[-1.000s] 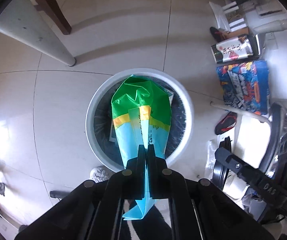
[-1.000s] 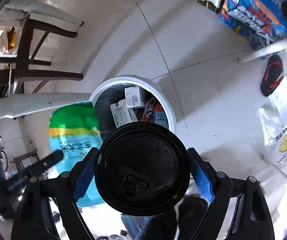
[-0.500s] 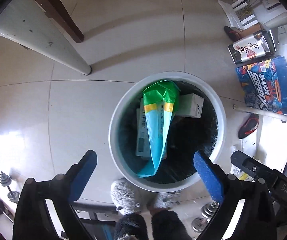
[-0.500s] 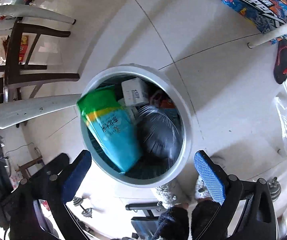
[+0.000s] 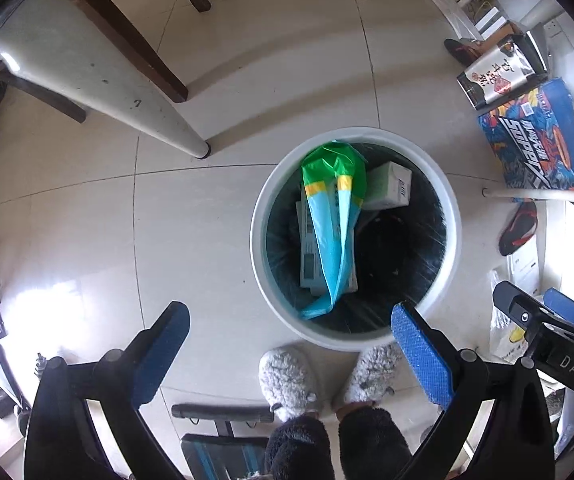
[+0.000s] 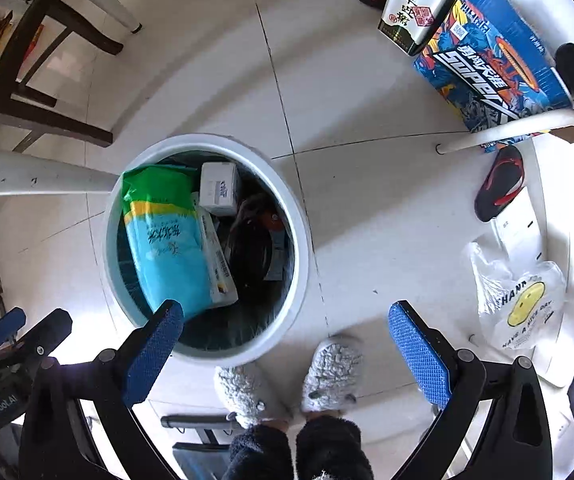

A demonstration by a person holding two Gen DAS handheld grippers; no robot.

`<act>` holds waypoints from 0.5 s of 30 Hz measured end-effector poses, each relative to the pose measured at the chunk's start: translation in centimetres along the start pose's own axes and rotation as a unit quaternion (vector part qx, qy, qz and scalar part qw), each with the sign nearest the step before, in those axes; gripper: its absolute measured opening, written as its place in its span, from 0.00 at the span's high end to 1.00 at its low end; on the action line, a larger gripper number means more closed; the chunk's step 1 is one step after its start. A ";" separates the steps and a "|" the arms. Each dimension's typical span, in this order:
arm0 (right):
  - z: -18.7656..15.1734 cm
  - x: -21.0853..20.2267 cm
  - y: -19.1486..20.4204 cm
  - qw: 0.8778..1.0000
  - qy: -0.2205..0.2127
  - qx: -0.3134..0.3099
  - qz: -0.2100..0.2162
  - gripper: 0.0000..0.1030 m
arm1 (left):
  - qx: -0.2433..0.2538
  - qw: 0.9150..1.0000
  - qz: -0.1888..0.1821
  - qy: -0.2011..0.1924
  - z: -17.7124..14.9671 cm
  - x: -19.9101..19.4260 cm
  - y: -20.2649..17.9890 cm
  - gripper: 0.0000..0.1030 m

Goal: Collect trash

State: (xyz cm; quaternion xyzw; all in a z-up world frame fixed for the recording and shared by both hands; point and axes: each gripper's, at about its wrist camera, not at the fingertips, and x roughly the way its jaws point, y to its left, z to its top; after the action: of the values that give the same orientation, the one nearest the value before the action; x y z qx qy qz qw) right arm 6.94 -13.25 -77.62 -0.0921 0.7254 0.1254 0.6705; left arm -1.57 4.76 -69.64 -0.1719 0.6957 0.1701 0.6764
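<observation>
Left gripper point(image 5: 285, 330): fingers spread wide, nothing between the blue pads, hovering above the floor just short of the bin.
Right gripper point(image 6: 285, 328): also wide apart and holding nothing; its left pad point(image 6: 153, 354) overlaps the bin's near rim in view.
Trash bin point(image 5: 261, 208): round, white rim, dark liner, standing on the tiled floor ahead of and below both grippers.
Green-and-blue bag point(image 5: 333, 216): lying inside the bin, green end toward the far rim, blue end toward the near rim (clear of both grippers).
White box point(image 5: 389, 186): in the bin beside the bag's green end.
Black lid point(image 6: 253, 250): dark round shape deeper in the bin, right of the bag; details hard to make out.
Slippers point(image 5: 287, 376): grey and fluffy, toes just beside the bin's near side.
Blue carton point(image 6: 487, 60): on the floor, well apart from the bin.
</observation>
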 end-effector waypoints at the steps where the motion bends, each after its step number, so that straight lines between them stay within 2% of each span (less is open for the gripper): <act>1: -0.2 -0.6 0.0 1.000 -0.001 -0.002 -0.001 0.00 | -0.002 1.000 -0.001 0.000 -0.4 -0.7 0.0 0.00; 7: -2.4 -7.0 -0.2 1.000 -0.017 -0.014 -0.004 0.00 | -0.005 1.000 -0.008 -0.005 -2.7 -6.8 -0.5 0.00; 12: -4.6 -14.5 -0.4 0.999 -0.030 -0.026 -0.001 0.00 | -0.005 1.000 -0.020 -0.012 -4.8 -14.5 -0.9 0.00; 15: -6.1 -20.6 -0.4 0.999 -0.041 -0.031 0.006 0.00 | -0.005 0.999 -0.030 -0.026 -6.0 -20.2 -1.2 0.00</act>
State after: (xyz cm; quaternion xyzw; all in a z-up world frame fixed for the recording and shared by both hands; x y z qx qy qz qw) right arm 2.95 -16.18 -56.73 -0.1036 0.6935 0.1552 0.6959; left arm -5.76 1.08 -49.29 -0.1920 0.6717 0.1572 0.6981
